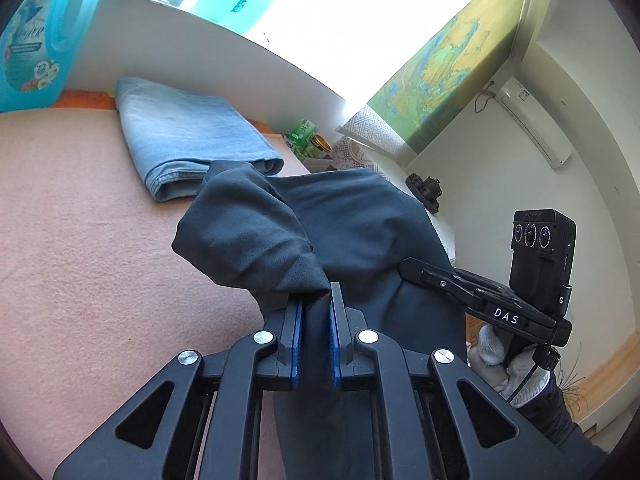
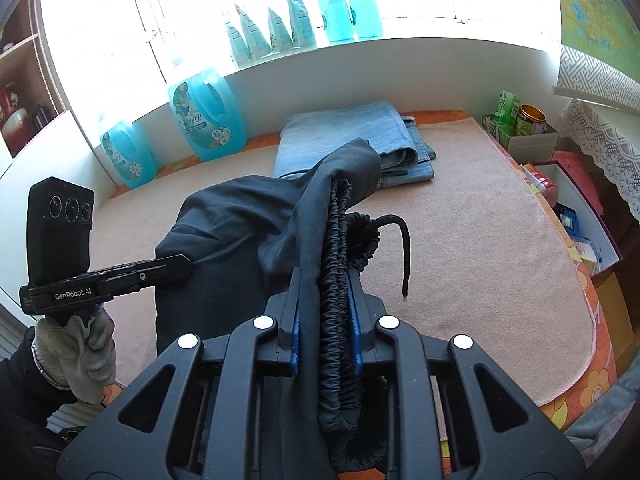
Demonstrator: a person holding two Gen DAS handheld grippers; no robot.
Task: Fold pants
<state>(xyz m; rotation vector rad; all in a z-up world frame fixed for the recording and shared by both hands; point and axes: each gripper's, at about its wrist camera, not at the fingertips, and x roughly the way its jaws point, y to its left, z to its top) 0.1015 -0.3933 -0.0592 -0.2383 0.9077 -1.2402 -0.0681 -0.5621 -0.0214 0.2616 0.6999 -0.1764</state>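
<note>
Dark navy pants hang lifted between both grippers above the pink blanket. My left gripper is shut on a bunched fold of the pants' fabric. My right gripper is shut on the pants' elastic waistband, and a black drawstring dangles to the right of it. In the right wrist view the rest of the pants drapes down to the blanket toward the left gripper's body. The right gripper's body shows at right in the left wrist view.
Folded light blue jeans lie at the far side of the blanket. Blue detergent bottles stand along the white wall at the back left. Boxes and tins sit past the right edge of the bed.
</note>
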